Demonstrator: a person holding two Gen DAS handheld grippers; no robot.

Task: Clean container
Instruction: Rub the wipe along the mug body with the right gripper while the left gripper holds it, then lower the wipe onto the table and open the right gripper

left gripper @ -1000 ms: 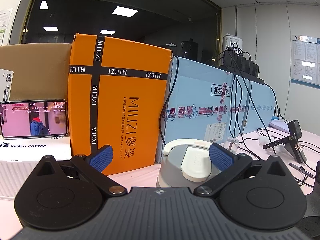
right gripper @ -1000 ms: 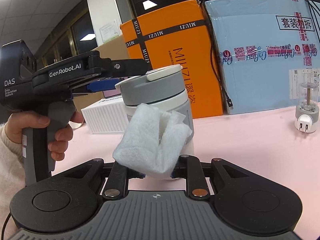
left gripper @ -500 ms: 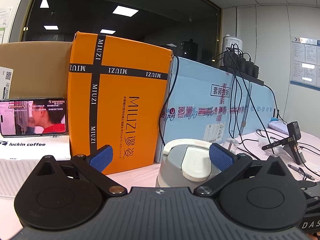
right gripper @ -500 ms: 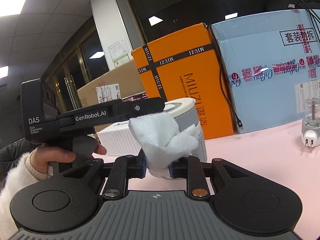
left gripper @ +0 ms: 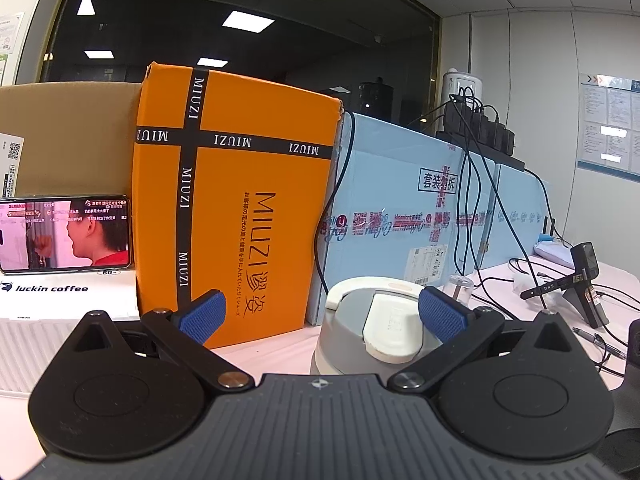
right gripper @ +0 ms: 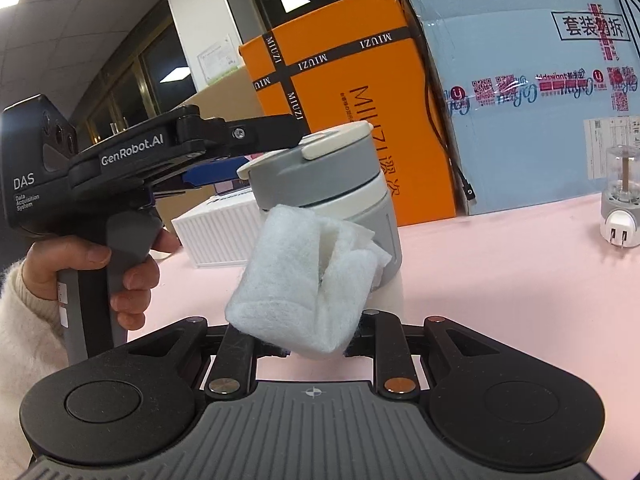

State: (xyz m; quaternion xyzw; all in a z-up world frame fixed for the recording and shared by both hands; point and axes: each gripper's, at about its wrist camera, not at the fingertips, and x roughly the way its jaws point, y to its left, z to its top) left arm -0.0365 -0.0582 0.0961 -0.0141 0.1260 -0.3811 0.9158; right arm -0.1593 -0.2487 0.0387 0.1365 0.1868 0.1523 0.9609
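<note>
From the left wrist view, the left gripper (left gripper: 320, 314) hangs level with the top of the container (left gripper: 372, 332), its jaws spread wide and one blue pad (left gripper: 440, 314) just beside the grey lid on its right, the other pad well off to the left in front of the orange box (left gripper: 236, 200); whether the near pad touches the lid I cannot tell. The container stands on the pink desk (left gripper: 280, 344), with a phone (left gripper: 66, 234) playing video off to the left. From the right wrist view, the right gripper (right gripper: 316, 344) has its jaws clamped on a folded white cloth (right gripper: 304, 280), which is pressed against the container's (right gripper: 320, 184) lower side, beneath the grey lid. The left gripper (right gripper: 240, 152) reaches in from the left at lid height, but nothing shows it holding the container. That looks to me like the weak spot: with the container unbraced, a firm push of the cloth could slide or tip it across the smooth desk (right gripper: 500, 280), perhaps toward the small plug-in lamp (right gripper: 620, 208). The cloth is bunched too, so it could slip out.
</note>
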